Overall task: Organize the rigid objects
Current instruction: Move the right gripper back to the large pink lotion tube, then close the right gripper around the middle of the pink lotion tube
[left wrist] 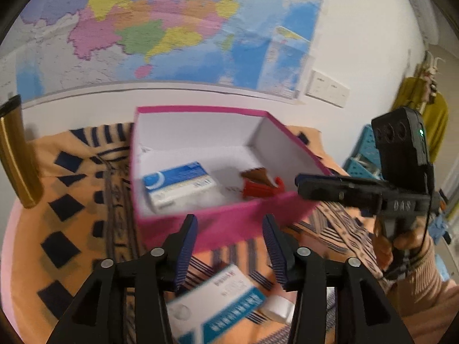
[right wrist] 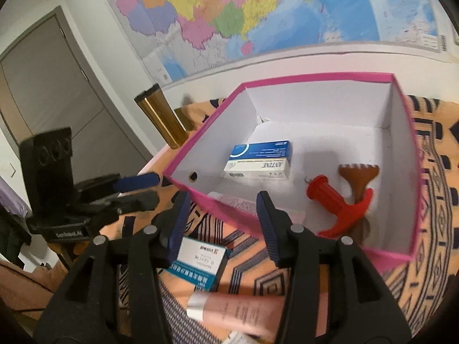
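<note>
Between the spread blue pads of the left gripper (left wrist: 231, 246) nothing is held; its jaws stand wide apart above the near pink wall of the box (left wrist: 229, 226). Just under it on the patterned cloth (left wrist: 66, 229) lies a blue-and-white carton (left wrist: 218, 306), with a pale tube's cap (left wrist: 279, 308) beside it. The right gripper (right wrist: 222, 226) is likewise wide open and empty, hanging over the box's near edge, with that same carton (right wrist: 200, 263) and the pink tube (right wrist: 238, 309) (blurred, label unreadable) on the cloth below. Inside the box a second blue-and-white carton (right wrist: 259, 159) lies toward the left, and a red ribbed tool (right wrist: 337, 203) crosses a brown comb-like piece (right wrist: 358, 176) toward the right. A gold tumbler (right wrist: 162, 117) stands beyond the box, beneath a wall map (right wrist: 258, 11).
</note>
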Demonstrator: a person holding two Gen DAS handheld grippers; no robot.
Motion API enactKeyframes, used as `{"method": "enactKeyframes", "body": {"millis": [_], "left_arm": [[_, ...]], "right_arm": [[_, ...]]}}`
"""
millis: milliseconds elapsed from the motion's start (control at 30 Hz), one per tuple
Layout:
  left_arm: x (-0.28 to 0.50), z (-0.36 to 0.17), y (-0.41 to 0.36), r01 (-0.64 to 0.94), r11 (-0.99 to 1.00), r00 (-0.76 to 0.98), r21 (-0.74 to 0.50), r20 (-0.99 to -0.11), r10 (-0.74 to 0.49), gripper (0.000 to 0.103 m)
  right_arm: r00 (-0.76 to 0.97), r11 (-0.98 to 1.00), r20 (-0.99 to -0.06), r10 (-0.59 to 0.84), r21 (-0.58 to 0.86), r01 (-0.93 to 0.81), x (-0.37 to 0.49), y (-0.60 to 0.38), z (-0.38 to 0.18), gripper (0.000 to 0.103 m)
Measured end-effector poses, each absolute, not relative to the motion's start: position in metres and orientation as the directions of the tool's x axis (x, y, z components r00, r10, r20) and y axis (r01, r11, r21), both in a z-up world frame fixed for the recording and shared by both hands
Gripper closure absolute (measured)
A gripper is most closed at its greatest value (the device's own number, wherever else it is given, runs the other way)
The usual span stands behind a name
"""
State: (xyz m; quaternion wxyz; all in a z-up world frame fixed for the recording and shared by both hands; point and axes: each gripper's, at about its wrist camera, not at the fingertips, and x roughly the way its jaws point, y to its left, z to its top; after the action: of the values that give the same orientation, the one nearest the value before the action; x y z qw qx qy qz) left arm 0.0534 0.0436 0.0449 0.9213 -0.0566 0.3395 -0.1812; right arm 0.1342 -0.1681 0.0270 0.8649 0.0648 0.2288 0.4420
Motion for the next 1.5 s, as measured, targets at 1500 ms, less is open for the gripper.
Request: {"method": "enactKeyframes", "body": {"millis": [1500], "left_arm": [[0.008,-0.035,-0.006,0.295,0.866,0.461,-0.403,-0.734,-0.498,0.06]], "right_arm": [[0.512,0.706,-0.488,0.706,0.439,-0.555,0.13,-0.241,-0.084,0.051]]}}
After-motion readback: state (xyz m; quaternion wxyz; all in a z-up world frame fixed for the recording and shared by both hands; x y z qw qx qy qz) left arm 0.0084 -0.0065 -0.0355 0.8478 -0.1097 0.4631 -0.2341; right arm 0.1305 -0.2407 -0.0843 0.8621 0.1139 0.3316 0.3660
